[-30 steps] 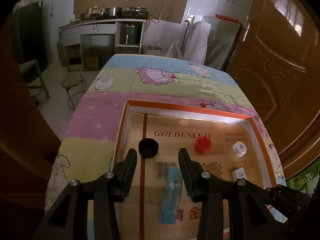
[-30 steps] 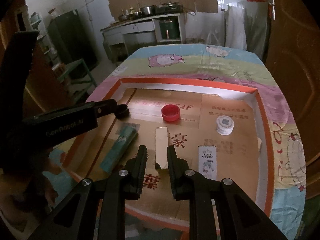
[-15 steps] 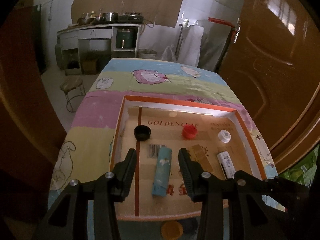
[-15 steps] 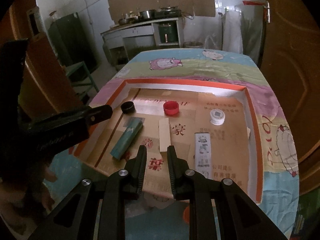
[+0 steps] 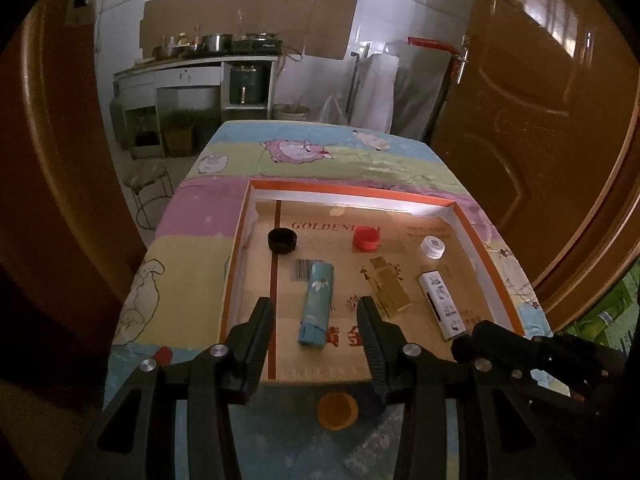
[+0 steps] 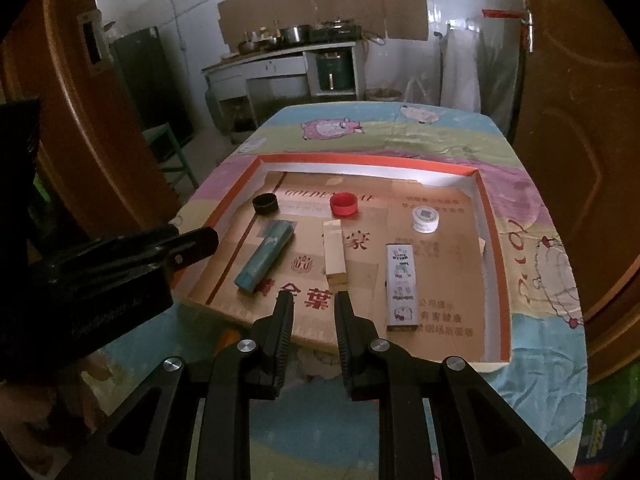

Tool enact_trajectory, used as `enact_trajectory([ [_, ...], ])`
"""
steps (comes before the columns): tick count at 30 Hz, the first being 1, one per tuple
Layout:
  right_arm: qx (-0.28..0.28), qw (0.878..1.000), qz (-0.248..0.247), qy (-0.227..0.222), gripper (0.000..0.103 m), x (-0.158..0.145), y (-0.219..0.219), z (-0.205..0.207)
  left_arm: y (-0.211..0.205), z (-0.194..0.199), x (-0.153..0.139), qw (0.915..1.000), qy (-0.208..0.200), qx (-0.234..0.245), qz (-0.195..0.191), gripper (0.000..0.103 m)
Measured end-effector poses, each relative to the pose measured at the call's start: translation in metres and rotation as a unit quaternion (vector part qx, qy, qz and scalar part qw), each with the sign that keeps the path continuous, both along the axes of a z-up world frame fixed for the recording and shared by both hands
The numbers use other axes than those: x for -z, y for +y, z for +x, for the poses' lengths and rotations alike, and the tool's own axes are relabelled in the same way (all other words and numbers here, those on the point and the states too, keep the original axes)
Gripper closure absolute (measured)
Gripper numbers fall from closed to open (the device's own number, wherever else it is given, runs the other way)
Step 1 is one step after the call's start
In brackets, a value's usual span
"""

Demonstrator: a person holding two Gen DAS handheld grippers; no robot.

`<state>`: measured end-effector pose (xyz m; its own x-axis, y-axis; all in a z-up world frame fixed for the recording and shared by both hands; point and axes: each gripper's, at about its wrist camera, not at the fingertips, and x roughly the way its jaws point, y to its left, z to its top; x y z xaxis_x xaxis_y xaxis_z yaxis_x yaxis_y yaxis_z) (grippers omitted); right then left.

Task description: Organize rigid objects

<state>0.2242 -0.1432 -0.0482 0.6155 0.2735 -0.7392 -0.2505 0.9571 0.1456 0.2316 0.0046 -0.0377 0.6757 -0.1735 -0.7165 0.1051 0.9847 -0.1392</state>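
A shallow cardboard tray with an orange rim [image 5: 352, 189] [image 6: 368, 159] lies on the bed. In it are a black cap [image 5: 282, 239] [image 6: 265, 203], a red cap [image 5: 366, 238] [image 6: 343, 204], a white cap [image 5: 432, 246] [image 6: 425, 219], a teal tube [image 5: 317, 297] [image 6: 265, 255], a gold box [image 5: 389, 283] [image 6: 334, 251] and a white printed box [image 5: 442, 305] [image 6: 402, 284]. My left gripper [image 5: 315, 306] is open and empty above the tray's near edge. My right gripper [image 6: 313, 299] is open and empty, pulled back from the gold box. An orange cap [image 5: 337, 411] lies on the sheet below the left gripper.
The bed has a pastel cartoon sheet [image 5: 312, 152]. Brown wooden doors stand on the right [image 5: 532, 120] and left [image 5: 52, 160]. A stool [image 5: 146, 178] and a kitchen counter [image 5: 192, 68] are behind the bed. The left gripper's body [image 6: 100, 264] shows in the right wrist view.
Both grippers have drawn back and up from the tray, so the whole tray and the orange cap in front of it come into view. Both stay open and empty.
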Motion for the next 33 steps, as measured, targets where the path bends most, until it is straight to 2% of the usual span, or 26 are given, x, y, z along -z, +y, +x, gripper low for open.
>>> enact_trajectory([
  [12,0.012,1.0,-0.006,-0.008,0.082,-0.009,-0.01,-0.03,0.001,-0.031,-0.006,0.9999,-0.009,0.009,-0.006,0.06],
  [21,0.032,0.999,-0.013,-0.001,0.081,-0.001,-0.025,-0.054,-0.003,-0.056,-0.001,0.9995,-0.012,0.029,-0.008,0.06],
  [22,0.034,0.999,-0.013,0.002,0.08,0.0,-0.027,-0.056,-0.004,-0.058,0.001,0.9994,-0.011,0.033,-0.007,0.06],
  [25,0.038,0.999,-0.015,0.005,0.064,0.005,-0.03,-0.062,-0.009,-0.065,0.008,0.9988,-0.009,0.049,-0.004,0.06],
  [28,0.04,0.999,-0.021,0.007,0.054,0.012,-0.034,-0.068,-0.011,-0.075,0.016,0.9979,-0.007,0.064,-0.003,0.06],
  [33,0.043,0.999,-0.022,0.018,0.053,0.025,-0.039,-0.076,-0.016,-0.088,0.031,0.9962,0.0,0.087,-0.004,0.06],
])
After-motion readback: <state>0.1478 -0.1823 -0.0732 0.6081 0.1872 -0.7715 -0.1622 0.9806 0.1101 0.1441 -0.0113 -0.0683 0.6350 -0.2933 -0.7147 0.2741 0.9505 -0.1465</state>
